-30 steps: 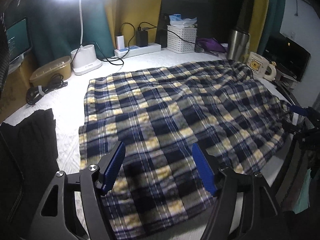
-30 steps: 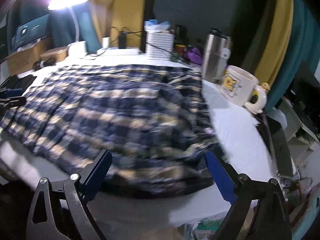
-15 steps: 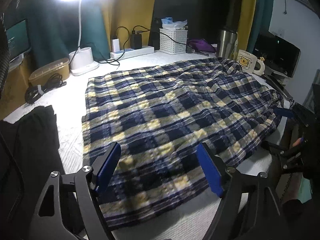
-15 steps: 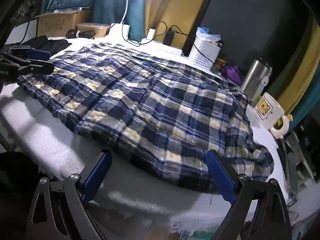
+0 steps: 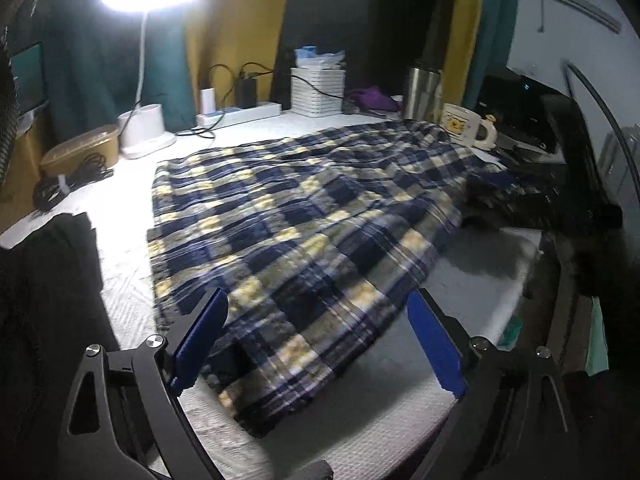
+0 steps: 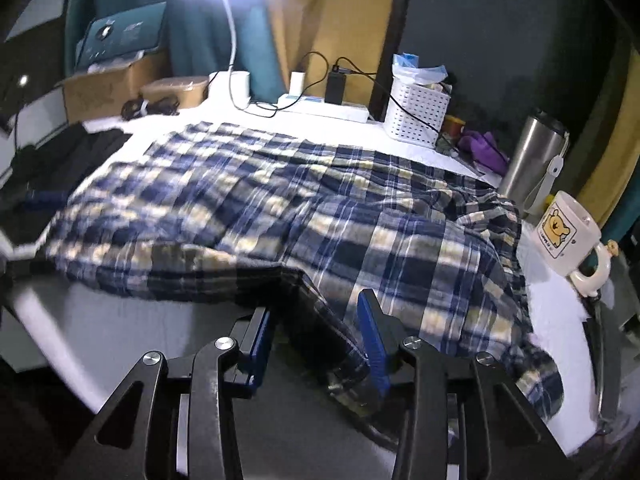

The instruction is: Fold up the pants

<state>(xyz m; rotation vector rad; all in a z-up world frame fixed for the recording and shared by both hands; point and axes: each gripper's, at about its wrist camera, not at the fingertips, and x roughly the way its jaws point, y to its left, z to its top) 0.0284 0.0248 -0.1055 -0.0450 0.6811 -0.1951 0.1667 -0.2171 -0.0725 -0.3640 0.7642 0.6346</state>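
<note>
The right claw (image 6: 318,334) is closing on the near edge of the plaid pants (image 6: 288,216): a dark fold of that hem sits between its blue pads, the right pad against the cloth, the left one beside it with a slim gap, so the pinch is not yet complete. Outward from it, at 9 o'clock, a bare strip of white worktop (image 6: 100,320) runs along the near edge. At 2 o'clock a bear mug (image 6: 568,236) stands just beside the bunched cloth, with a steel tumbler (image 6: 532,160) behind it. At 12 o'clock a white basket (image 6: 416,116) and a power strip (image 6: 324,108) line the far edge.

The left claw (image 5: 318,336) is spreading wide and holds nothing; the pants' (image 5: 304,216) near corner lies between and just beyond its pads, untouched. At 3 o'clock open white worktop (image 5: 472,288) reaches the edge. At 9 o'clock dark cloth (image 5: 44,280) lies near the pants, a white strip between them. At 11 o'clock stands a lamp base (image 5: 144,128), bare cover before it.
</note>
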